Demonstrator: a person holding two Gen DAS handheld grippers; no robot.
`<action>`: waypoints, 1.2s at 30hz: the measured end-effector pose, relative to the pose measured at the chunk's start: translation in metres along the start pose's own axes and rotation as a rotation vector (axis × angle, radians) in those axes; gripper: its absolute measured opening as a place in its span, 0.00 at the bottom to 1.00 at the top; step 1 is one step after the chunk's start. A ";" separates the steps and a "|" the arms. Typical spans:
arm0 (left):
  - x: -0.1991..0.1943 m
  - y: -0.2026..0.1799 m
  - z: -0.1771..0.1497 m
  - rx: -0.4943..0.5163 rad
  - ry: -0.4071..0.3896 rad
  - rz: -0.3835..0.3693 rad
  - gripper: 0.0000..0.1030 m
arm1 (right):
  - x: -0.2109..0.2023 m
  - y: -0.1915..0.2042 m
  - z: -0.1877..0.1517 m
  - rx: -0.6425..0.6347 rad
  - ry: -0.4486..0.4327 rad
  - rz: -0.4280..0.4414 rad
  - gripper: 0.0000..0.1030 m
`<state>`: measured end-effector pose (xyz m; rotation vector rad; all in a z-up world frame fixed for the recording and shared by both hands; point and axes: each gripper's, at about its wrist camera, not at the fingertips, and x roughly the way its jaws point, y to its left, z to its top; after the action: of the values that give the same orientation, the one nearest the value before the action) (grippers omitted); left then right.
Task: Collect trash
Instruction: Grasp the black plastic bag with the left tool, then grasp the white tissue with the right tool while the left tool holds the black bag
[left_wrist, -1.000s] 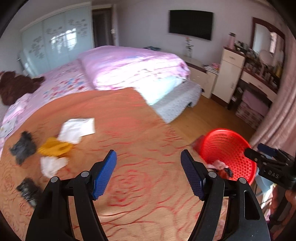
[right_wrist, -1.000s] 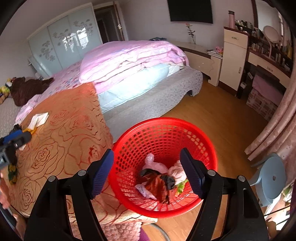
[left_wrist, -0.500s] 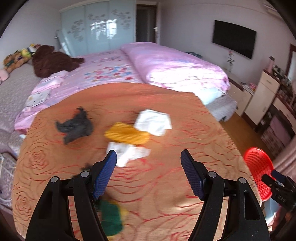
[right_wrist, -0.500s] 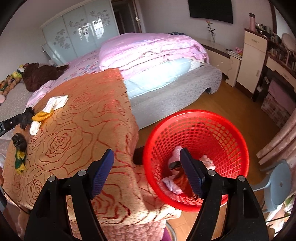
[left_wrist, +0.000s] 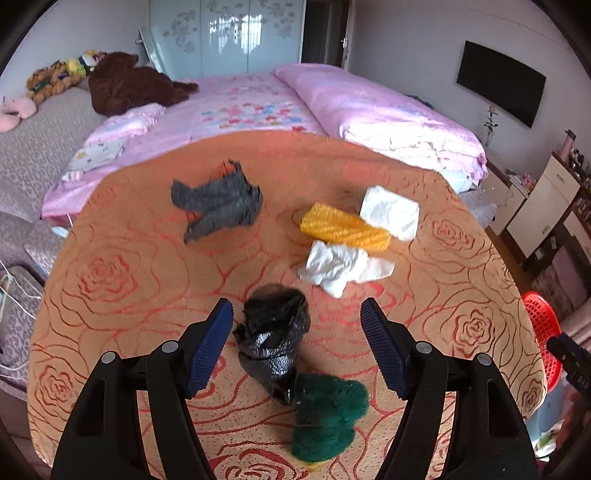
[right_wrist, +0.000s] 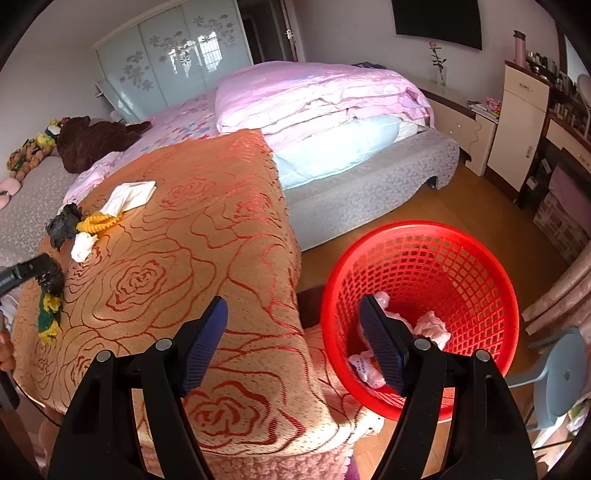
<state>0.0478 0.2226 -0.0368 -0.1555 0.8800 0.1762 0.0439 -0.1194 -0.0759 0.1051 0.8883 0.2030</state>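
Note:
My left gripper (left_wrist: 297, 345) is open over the orange rose-patterned cloth (left_wrist: 140, 280), its jaws on either side of a crumpled black plastic bag (left_wrist: 273, 339). A green scrap (left_wrist: 327, 417) lies just in front of the bag. Farther off lie crumpled white paper (left_wrist: 340, 267), a yellow knitted piece (left_wrist: 343, 227), a flat white tissue (left_wrist: 391, 212) and a grey rag (left_wrist: 218, 205). My right gripper (right_wrist: 293, 345) is open and empty at the table's edge, beside the red mesh basket (right_wrist: 476, 258), which holds pink and white scraps (right_wrist: 430, 326).
A pink bed (right_wrist: 314, 96) stands behind the table. A dresser (right_wrist: 521, 122) lines the right wall. A blue stool (right_wrist: 563, 373) stands right of the basket on the wooden floor (right_wrist: 476, 195). The basket's rim shows at the right edge of the left wrist view (left_wrist: 541, 321).
My left gripper has swung left from the basket side and dropped low over the trash, with the black bag now between its jaws. My right gripper has shifted left from above the basket to the table's edge.

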 end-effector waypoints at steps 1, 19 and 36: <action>0.002 0.001 0.000 -0.004 0.006 -0.005 0.67 | 0.000 0.001 0.001 -0.003 -0.001 0.002 0.69; 0.016 0.016 0.002 -0.053 -0.003 -0.030 0.26 | 0.042 0.104 0.069 -0.107 -0.016 0.135 0.69; 0.004 0.024 0.011 -0.071 -0.095 -0.031 0.26 | 0.135 0.207 0.130 -0.175 0.072 0.232 0.69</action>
<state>0.0536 0.2486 -0.0342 -0.2257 0.7763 0.1844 0.2005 0.1114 -0.0609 0.0382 0.9254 0.5022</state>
